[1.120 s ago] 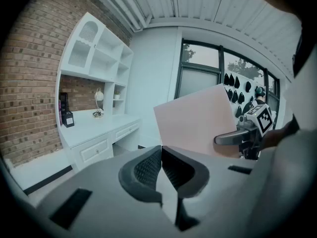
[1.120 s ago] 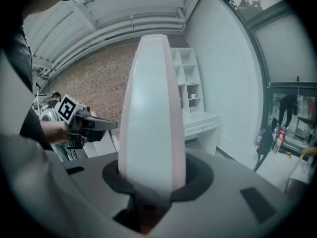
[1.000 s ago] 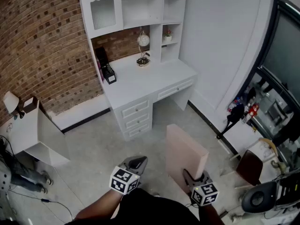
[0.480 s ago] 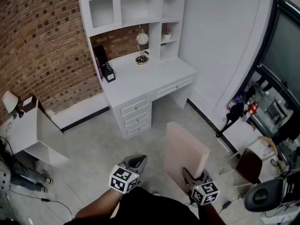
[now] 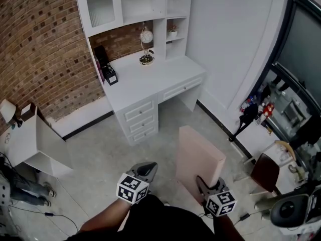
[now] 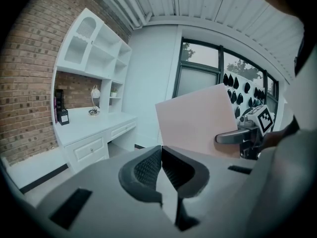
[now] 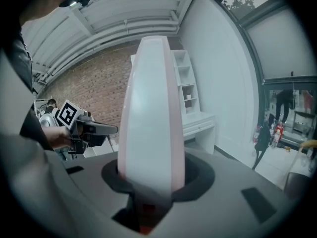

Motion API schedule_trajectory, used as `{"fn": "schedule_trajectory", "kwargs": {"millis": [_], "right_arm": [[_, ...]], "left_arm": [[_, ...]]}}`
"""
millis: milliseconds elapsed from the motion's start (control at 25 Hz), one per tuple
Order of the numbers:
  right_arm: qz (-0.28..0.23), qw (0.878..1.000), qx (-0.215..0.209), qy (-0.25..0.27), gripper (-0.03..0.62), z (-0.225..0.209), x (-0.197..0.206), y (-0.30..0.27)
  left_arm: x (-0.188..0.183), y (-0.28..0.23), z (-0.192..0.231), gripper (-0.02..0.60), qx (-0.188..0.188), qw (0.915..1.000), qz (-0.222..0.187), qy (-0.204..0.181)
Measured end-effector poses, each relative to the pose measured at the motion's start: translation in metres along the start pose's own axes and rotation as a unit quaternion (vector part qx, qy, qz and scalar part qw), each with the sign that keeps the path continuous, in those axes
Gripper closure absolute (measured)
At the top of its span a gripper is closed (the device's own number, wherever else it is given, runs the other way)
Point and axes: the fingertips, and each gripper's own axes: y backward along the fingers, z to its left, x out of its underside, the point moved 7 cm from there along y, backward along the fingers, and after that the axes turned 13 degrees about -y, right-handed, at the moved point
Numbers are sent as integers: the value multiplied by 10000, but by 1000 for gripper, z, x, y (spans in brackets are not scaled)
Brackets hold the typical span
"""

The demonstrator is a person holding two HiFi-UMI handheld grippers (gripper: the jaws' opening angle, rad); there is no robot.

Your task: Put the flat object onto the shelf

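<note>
Scene: a white table (image 5: 150,82) with drawers stands against a red brick wall (image 5: 45,44), and a white shelf unit (image 5: 143,19) with open compartments rises directly from its back edge. A grey floor (image 5: 100,154) lies between the person and this furniture.
Task's thing: the pale pink flat rectangular board (image 5: 198,157) stands on edge in the air, low at the right of the head view, well apart from the shelf unit and not touching the floor or the table.
Right tool: the right tool (image 5: 206,185) pinches the board at its lower edge. In the right gripper view the board (image 7: 151,118) rises edge-on from between the two jaws, which press on its faces.
Left tool: the left tool (image 5: 144,170) is pressed together and empty. In its own view the ribbed pads (image 6: 148,167) meet with nothing between them.
Step in hand: carrying. The board is gripped and off the ground, but the approach to the shelf unit looks barely begun.
Next move: close the distance to the table, lift the board above the tabletop, and pick an open compartment wide enough. It probably needs tilting so that it slides in flat or leans inside.
Risk: a one-edge grip on a broad panel may let it swing or slip, and the empty left tool could steady it.
</note>
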Motion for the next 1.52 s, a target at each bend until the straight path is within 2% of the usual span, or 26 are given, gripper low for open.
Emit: {"fn": "schedule_trajectory", "kwargs": {"millis": [240, 600, 960, 1200, 1520], "right_arm": [[-17, 9998, 144, -120, 425, -12, 1, -4], [93, 9994, 202, -255, 425, -29, -11, -44], [143, 9994, 293, -150, 425, -62, -70, -116], [-76, 9993, 351, -71, 425, -83, -121, -163], [-141, 9986, 498, -104, 425, -109, -153, -223]], "left_arm": [[-3, -11, 4, 575, 59, 9999, 61, -87], [2, -47, 34, 575, 117, 9997, 177, 71], [-18, -108, 101, 575, 77, 9998, 96, 142], [-56, -156, 155, 575, 129, 9998, -115, 5], [-72, -211, 215, 575, 263, 9995, -121, -151]]}}
